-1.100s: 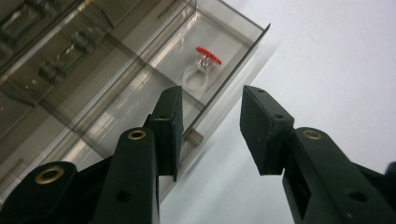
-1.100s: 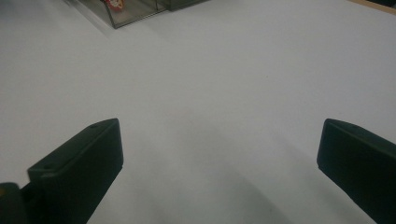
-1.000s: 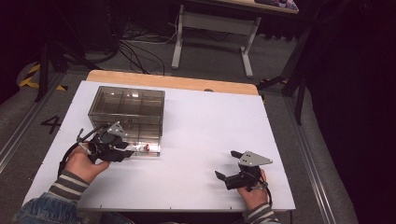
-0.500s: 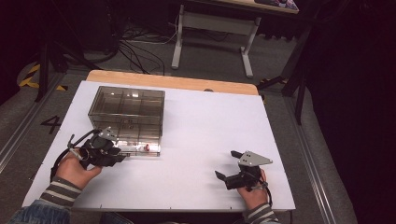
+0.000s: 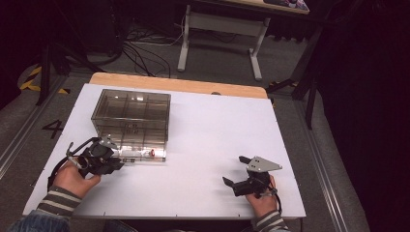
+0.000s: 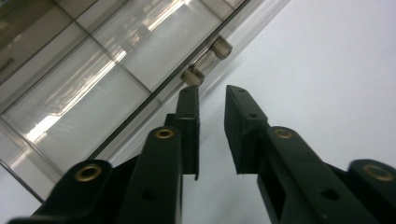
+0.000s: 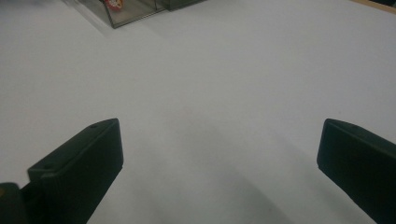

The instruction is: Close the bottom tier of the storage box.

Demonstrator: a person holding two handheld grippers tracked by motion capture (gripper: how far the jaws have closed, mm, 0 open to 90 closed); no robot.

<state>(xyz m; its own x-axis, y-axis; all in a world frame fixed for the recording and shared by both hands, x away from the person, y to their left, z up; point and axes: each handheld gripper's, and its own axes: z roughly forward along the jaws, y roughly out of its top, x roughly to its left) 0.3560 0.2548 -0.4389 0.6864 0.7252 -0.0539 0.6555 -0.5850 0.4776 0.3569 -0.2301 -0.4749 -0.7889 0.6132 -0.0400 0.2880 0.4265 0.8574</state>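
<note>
A smoky, see-through plastic organiser box [image 5: 131, 118] with square compartments stands at the far left of the white table [image 5: 212, 135], a drawer with a small clear knob [image 6: 193, 75] pulled out along its near side. The left gripper [image 5: 112, 163] sits just beside that drawer, its jaws having just been closing, narrowly parted with nothing between them. The right gripper [image 5: 234, 174] rests released, wide apart, at the near right.

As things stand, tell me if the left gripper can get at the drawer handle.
Probably yes. The left gripper sits just short of the drawer handle at the box front, jaws narrowed and just been closing, nothing between them yet and nothing in the way.

A glossy, smoky clear-plastic organizer box [image 5: 131, 118] sits on a smooth matt white tabletop [image 5: 212, 130] edged with wood.
</note>
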